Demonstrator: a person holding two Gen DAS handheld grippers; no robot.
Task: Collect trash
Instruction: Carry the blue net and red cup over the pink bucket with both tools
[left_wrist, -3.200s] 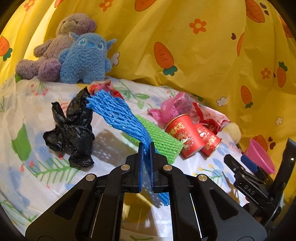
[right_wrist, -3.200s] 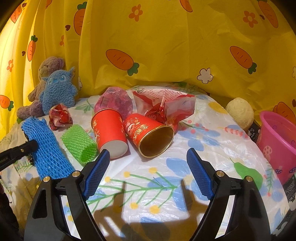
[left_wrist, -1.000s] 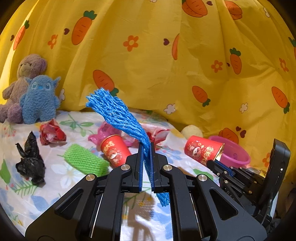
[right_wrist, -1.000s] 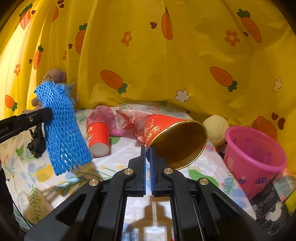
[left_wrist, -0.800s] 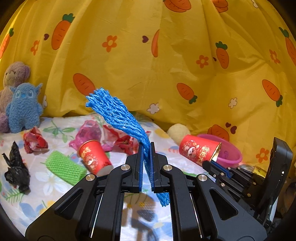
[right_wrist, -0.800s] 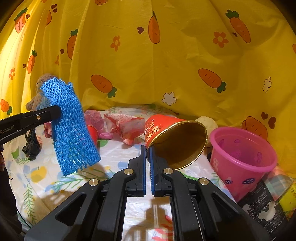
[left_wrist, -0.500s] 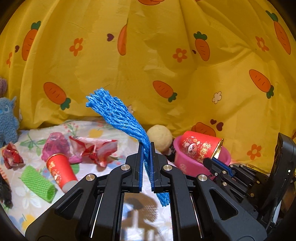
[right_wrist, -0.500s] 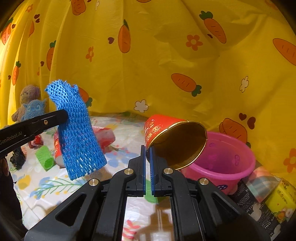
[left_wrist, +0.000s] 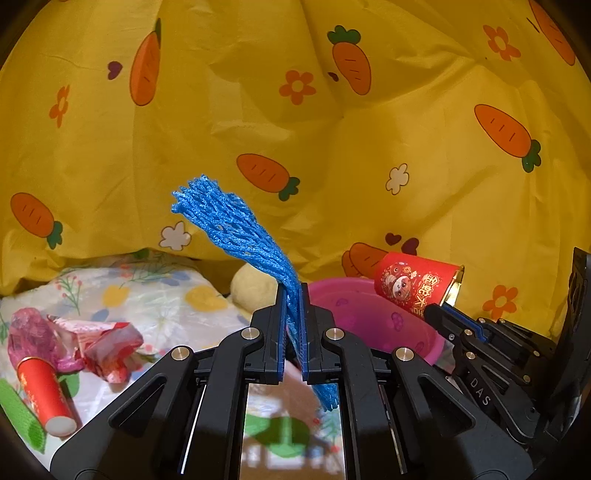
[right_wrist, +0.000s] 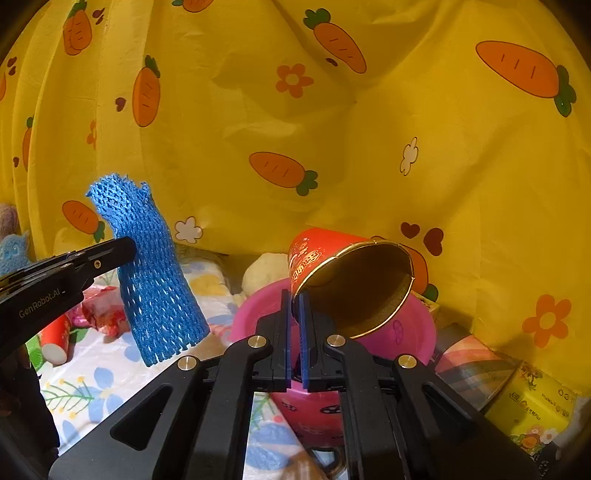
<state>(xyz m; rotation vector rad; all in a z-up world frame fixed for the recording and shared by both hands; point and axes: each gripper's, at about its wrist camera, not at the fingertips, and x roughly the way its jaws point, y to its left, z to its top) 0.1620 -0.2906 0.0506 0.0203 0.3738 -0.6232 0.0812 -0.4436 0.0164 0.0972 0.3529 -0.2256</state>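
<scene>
My left gripper (left_wrist: 292, 295) is shut on a blue foam net sleeve (left_wrist: 236, 229), which sticks up and left from the jaws and also shows in the right wrist view as the blue sleeve (right_wrist: 155, 280). My right gripper (right_wrist: 294, 299) is shut on the rim of a red paper cup (right_wrist: 354, 277) with a gold inside, tilted on its side above the pink bucket (right_wrist: 406, 332). In the left wrist view the red cup (left_wrist: 417, 284) hangs over the far right rim of the pink bucket (left_wrist: 354, 314), just ahead of the left jaws.
On the flowered sheet (left_wrist: 147, 291) at left lie a second red cup (left_wrist: 44, 391), a green foam net (left_wrist: 18, 417), a pink bag and a red wrapper (left_wrist: 107, 343). A pale ball (left_wrist: 251, 288) sits behind the bucket. Boxes (right_wrist: 532, 406) stand at its right. A yellow carrot curtain (left_wrist: 295, 129) closes the back.
Both grippers have swung right with their loads. The pink bucket has come from the far right to just under the cup and ahead of the blue sleeve. The plush toys have left the left view.
</scene>
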